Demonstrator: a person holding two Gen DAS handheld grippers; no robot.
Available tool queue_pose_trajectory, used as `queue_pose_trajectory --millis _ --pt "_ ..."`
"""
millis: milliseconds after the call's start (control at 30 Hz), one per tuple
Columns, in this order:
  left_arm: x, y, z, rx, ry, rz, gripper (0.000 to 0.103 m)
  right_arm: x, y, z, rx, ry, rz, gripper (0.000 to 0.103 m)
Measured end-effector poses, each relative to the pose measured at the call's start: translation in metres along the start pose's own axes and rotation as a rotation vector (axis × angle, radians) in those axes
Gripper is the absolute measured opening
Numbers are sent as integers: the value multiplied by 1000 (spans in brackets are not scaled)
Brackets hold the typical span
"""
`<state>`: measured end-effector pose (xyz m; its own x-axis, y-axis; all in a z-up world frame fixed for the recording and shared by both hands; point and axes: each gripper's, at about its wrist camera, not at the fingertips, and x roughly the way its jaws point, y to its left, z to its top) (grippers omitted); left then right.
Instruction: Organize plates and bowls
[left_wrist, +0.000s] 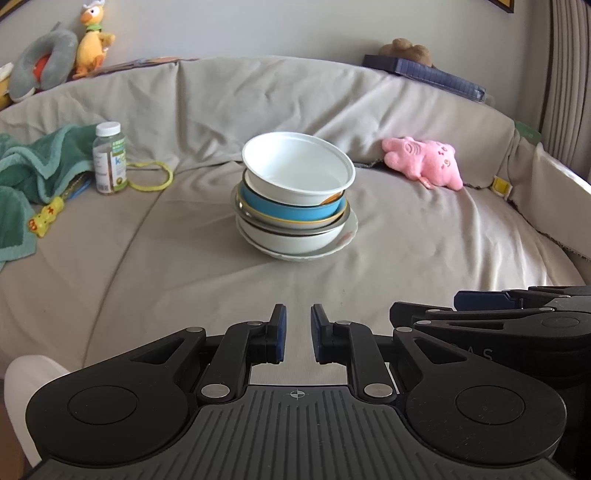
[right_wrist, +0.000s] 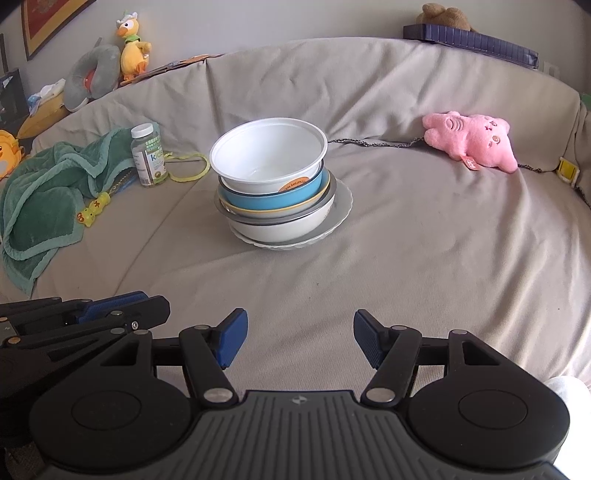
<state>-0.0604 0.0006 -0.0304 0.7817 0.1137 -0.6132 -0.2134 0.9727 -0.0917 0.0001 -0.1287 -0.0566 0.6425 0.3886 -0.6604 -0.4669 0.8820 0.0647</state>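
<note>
Where the dishes are: a stack of bowls (left_wrist: 295, 201) sits in the middle of the sofa (left_wrist: 221, 96), on its grey cover.
Top of stack: a white bowl (left_wrist: 297, 168), tilted a bit, not sitting flat.
Under it: a blue bowl (left_wrist: 291, 212), then a metal bowl and a bigger white bowl, all on a flat plate (left_wrist: 349, 230) at the bottom.
Left hand-held gripper (left_wrist: 298, 334): nearly closed, with only a thin gap between its blue pads, and nothing in it. It hangs low over the sofa, well apart from the stack.
Right hand-held gripper (right_wrist: 300, 338): about half open and empty. It is also well apart from the stack, just beside the left one.
Other things nearby: a vitamin bottle (left_wrist: 109, 158) and a green towel (left_wrist: 33, 173) to the left, a pink soft toy (left_wrist: 424, 162) to the right. None touch the stack.
Step now: I think the stacking looks done, or nearly done. Both grippers are back and free.
What could go wrong: the top bowl leans, and the sofa is soft, so the stack may wobble.
Next move: if anything, reach in slowly, open wide enough for the rim, and set the top bowl straight without pushing the pile.
</note>
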Motion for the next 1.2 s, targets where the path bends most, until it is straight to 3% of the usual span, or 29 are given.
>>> queue_pose_trajectory --millis 1200 --pt "0 1 0 2 2 1 17 0 3 -2 1 0 0 65"
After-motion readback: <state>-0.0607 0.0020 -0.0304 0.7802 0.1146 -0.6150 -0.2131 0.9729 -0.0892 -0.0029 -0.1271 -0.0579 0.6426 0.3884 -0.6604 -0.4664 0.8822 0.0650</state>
